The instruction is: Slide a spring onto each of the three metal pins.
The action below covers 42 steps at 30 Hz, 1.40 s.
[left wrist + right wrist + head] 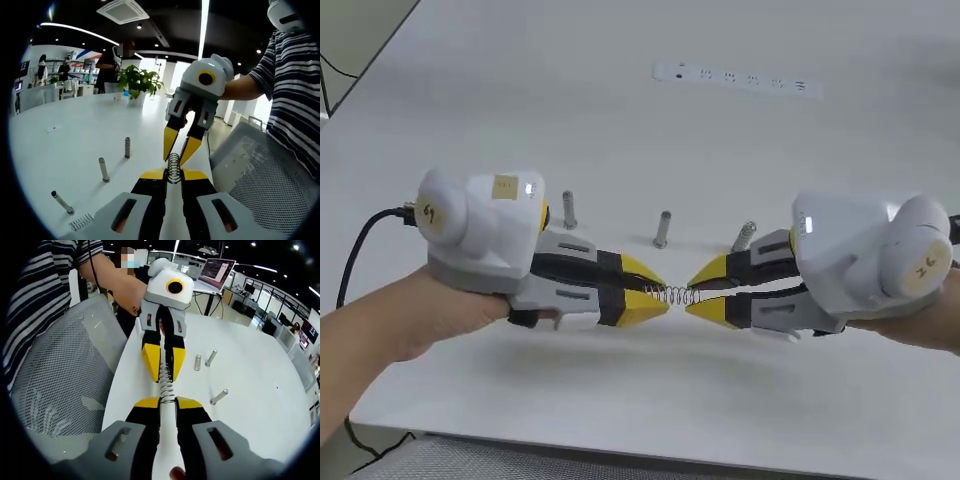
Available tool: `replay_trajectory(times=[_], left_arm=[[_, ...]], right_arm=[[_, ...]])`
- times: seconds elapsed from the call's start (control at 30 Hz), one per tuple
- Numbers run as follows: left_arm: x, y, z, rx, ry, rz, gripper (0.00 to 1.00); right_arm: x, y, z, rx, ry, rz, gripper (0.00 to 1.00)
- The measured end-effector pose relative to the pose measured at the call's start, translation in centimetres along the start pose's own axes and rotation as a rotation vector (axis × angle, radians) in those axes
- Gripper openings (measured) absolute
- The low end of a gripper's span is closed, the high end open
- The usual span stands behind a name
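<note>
— Where is the spring (677,295)?
— You hold it in the air, on your side of the pins (663,229). Your left gripper (663,293) clamps one end, your right gripper (690,293) the other.

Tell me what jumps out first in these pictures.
The left hand-held gripper and right hand-held gripper meet tip to tip over the white table, a small spring bridging their yellow jaws. Behind stand two bare pins and a third pin wearing a fitted spring.
</note>
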<state>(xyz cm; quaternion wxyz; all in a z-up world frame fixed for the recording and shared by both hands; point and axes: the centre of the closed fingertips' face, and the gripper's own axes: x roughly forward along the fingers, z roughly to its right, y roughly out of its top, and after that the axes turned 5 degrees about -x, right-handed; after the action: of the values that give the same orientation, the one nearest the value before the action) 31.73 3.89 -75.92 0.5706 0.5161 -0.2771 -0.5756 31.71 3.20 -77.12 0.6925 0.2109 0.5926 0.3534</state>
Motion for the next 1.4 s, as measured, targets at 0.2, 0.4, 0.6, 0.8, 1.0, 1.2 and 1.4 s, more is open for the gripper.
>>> replay_trajectory(times=[0.2, 0.4, 0.6, 0.8, 1.0, 1.2, 1.4], left_arm=[[0.1, 0.0, 0.0, -0.009, -0.001, 0.002, 0.07], [0.1, -0.3, -0.1, -0.013, 0.003, -0.003, 0.07], [-0.1, -0.5, -0.4, -0.008, 0.013, -0.009, 0.07], [-0.2, -0.4, -0.5, -0.005, 0.018, -0.008, 0.07], [-0.1, -0.6, -0.5, -0.002, 0.018, -0.012, 0.07], [0.1, -0.8, -0.4, 0.002, 0.013, -0.024, 0.07], [0.4, -1.2, 0.1, 0.017, 0.003, -0.039, 0.07]], right_arm=[[-0.1, 0.0, 0.0, 0.004, 0.008, -0.004, 0.13], [-0.4, 0.3, 0.1, 0.009, 0.011, 0.008, 0.12], [-0.8, 1.3, 0.7, 0.040, 0.008, 0.045, 0.12], [-0.8, 2.0, 0.6, 0.040, 0.007, 0.063, 0.12], [-1.0, 3.0, 0.6, 0.054, 0.005, 0.102, 0.12], [-1.0, 3.8, 0.7, 0.073, 0.000, 0.138, 0.12], [-0.7, 5.3, 0.4, 0.024, -0.013, 0.153, 0.12]])
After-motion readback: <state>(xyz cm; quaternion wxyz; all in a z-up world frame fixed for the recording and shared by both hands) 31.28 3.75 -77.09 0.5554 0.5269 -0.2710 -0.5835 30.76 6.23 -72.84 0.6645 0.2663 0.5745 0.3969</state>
